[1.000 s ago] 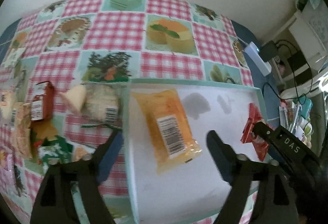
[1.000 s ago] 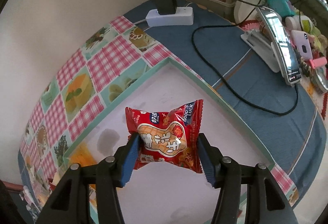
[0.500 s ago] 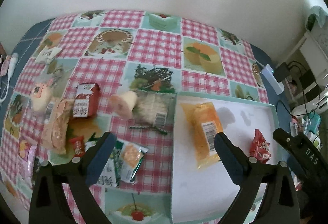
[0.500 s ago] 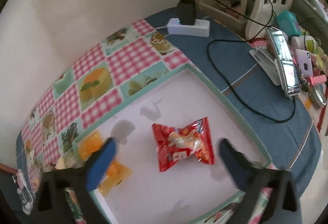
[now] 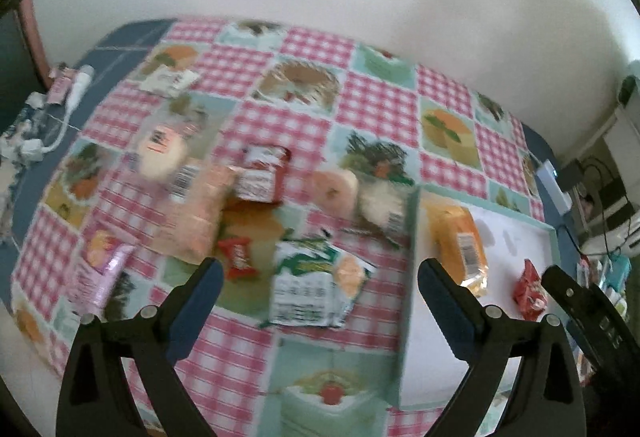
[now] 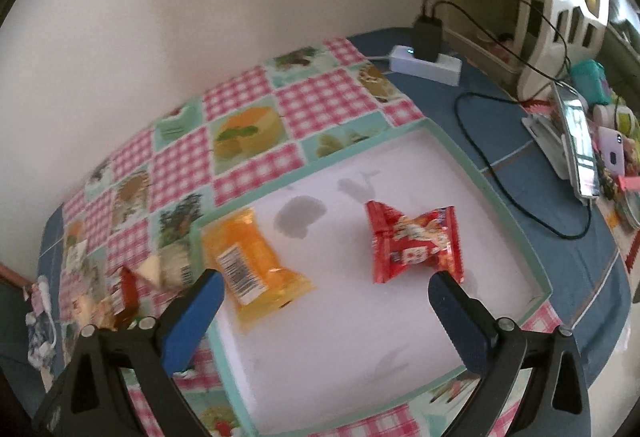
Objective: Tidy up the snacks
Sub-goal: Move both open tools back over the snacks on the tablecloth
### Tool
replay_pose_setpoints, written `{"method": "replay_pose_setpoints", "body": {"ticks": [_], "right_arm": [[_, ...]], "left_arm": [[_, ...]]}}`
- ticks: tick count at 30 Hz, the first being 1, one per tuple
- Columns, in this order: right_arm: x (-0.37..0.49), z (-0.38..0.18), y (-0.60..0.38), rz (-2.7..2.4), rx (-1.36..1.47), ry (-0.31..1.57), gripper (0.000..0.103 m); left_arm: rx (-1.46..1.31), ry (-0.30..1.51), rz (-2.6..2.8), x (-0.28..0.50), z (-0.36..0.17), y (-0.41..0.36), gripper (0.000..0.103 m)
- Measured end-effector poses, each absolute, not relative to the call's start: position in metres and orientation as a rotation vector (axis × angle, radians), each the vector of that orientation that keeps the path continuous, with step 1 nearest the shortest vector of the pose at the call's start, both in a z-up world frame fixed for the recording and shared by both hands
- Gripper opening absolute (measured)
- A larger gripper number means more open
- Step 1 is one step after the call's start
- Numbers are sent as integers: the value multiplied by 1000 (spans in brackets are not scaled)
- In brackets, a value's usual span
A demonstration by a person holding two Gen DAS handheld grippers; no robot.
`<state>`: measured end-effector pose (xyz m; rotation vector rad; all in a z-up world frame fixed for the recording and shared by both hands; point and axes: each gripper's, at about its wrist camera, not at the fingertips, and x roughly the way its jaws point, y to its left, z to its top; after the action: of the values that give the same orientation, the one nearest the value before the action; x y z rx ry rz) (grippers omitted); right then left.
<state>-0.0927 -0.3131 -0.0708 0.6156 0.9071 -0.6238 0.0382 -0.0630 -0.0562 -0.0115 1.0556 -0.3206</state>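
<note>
Left gripper (image 5: pixel 316 273) spread wide and empty, above the loose snacks on the checked tablecloth (image 5: pixel 280 117), with a green-white packet (image 5: pixel 316 285) lying between the two fingers and a small red packet (image 5: pixel 237 258) near the left one. Right gripper (image 6: pixel 324 289) also wide apart, gripping nothing, above the white tray (image 6: pixel 516 237). Inside the tray, well apart: red peanut packet (image 6: pixel 416 241) and orange packet (image 6: pixel 252 265)

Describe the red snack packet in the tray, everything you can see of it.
The red snack packet is a glossy, crinkled pillow pack with serrated crimped ends and a pale printed picture on its face. It lies flat on the white tray floor, apart from the orange packet. No gripper touches it.
</note>
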Motion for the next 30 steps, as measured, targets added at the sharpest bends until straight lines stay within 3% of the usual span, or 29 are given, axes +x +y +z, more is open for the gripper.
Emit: {"method": "replay_pose_setpoints", "body": {"ticks": [13,30], "right_arm": [[-85,-48,-258,-477,516,830,103],[-35,-71,-178,-303,390,970,103]], "left_arm": [[-9,873,-183,41,-38,-7,98],[-123,1017,75,74,-62,104,98]]}}
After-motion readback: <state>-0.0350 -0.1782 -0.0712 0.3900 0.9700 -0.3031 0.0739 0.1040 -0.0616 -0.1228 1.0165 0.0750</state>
